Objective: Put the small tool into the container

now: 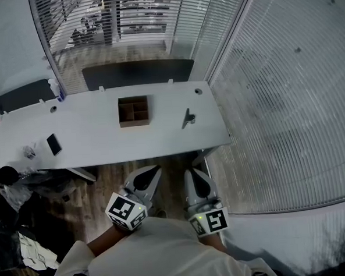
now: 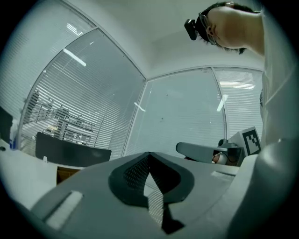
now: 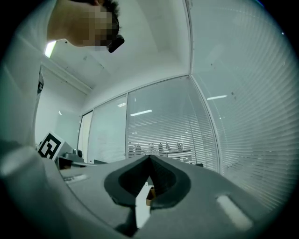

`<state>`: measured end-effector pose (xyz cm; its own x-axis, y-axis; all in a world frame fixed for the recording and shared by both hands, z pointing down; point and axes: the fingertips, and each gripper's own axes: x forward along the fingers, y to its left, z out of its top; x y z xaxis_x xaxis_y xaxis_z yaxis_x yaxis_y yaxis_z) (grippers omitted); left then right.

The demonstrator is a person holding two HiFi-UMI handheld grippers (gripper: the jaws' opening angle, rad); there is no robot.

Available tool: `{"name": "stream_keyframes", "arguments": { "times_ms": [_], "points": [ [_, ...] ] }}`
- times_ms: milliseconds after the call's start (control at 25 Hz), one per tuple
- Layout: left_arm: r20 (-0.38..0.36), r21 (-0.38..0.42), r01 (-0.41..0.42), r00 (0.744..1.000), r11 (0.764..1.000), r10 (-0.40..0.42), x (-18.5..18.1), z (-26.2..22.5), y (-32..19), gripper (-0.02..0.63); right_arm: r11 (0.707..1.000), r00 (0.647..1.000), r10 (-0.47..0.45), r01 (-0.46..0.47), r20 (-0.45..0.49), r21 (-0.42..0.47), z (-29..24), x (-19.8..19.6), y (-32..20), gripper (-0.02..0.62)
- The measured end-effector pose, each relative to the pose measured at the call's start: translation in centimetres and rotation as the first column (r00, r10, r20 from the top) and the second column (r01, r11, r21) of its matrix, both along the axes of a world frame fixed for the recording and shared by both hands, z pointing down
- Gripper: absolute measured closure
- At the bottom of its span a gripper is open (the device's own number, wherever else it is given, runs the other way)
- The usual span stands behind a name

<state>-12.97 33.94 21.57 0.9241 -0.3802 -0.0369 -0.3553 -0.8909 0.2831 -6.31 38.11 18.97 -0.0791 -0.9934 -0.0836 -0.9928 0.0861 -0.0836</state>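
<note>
Small dark slim tool (image 1: 187, 118) lies flat on the long white desk (image 1: 103, 150), at roughly 3 o'clock of the brown square compartmented container (image 1: 133, 110). It sits apart from the container with bare desktop between them. Nothing touches the tool. The container's compartments look empty as far as the head view shows.

Judgement: task not started. All steps are left: reach, grasp the tool, carry it toward 9 o'clock, drop it in a compartment.

Left gripper (image 1: 153, 170) and right gripper (image 1: 191, 173) both sit low at 6 o'clock of the head view. They are pulled in close to the person's torso, short of the desk's near edge and over the wood floor (image 1: 105, 185). Tips point toward 12 o'clock, at the desk, and the marker cubes face up.

- **Left gripper view:** jaws together tip to tip, nothing between them. They aim outward at the glass wall with blinds (image 2: 187, 112).
- **Right gripper view:** jaws also closed and empty, aimed at the glass wall.

The right gripper is on the tool's side, so it is likely the one to reach, and it would need to open first. A black phone (image 1: 54, 144) lies at 8 o'clock of the container, well apart, and is not part of the task.
</note>
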Motion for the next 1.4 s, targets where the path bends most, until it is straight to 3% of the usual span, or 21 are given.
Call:
{"name": "stream_keyframes", "arguments": {
  "times_ms": [600, 1400],
  "points": [
    [0.010, 0.005, -0.027, 1.000, 1.000, 0.027, 0.9, 0.3, 2.4, 0.603, 0.999, 0.999, -0.031, 0.031, 0.034, 0.004, -0.1, 0.1, 1.6, 0.595],
    [0.013, 0.021, -0.017, 1.000, 1.000, 0.016, 4.8, -0.2, 5.9, 0.603, 1.000, 0.998, -0.023, 0.023, 0.054, -0.001, 0.3, 4.0, 5.8, 0.595]
  ]
}}
